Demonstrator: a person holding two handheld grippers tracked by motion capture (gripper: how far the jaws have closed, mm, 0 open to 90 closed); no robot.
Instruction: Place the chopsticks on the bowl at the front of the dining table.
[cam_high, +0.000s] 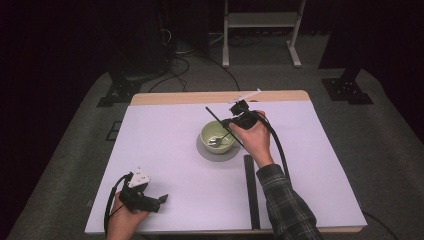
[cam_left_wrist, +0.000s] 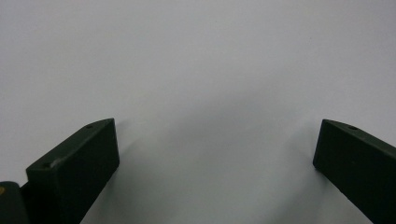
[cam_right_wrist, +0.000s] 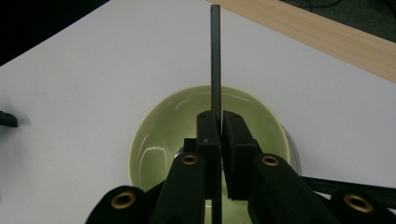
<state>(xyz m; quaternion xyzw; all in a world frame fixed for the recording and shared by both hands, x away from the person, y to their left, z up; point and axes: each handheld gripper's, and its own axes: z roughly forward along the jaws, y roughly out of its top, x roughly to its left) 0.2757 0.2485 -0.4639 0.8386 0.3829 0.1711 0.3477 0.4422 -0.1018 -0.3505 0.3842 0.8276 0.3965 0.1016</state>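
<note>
A pale green bowl (cam_high: 206, 131) stands on a grey saucer (cam_high: 202, 150) in the middle of the white mat, with a metal spoon (cam_high: 218, 140) lying in it. My right gripper (cam_high: 228, 125) hovers at the bowl's right rim, shut on a thin black stick (cam_high: 215, 116) that slants across above the bowl. In the right gripper view the stick (cam_right_wrist: 215, 56) rises straight up from the closed jaws (cam_right_wrist: 220, 125) over the bowl (cam_right_wrist: 154, 130). My left gripper (cam_high: 161, 199) rests near the front left corner, open, with bare mat between its jaws (cam_left_wrist: 215, 154).
A long flat black bar (cam_high: 250, 190) lies on the mat in front of the bowl, running toward the front edge beside the right forearm. A wooden strip (cam_high: 165, 98) borders the table's far edge. Cables and stand legs sit on the floor beyond.
</note>
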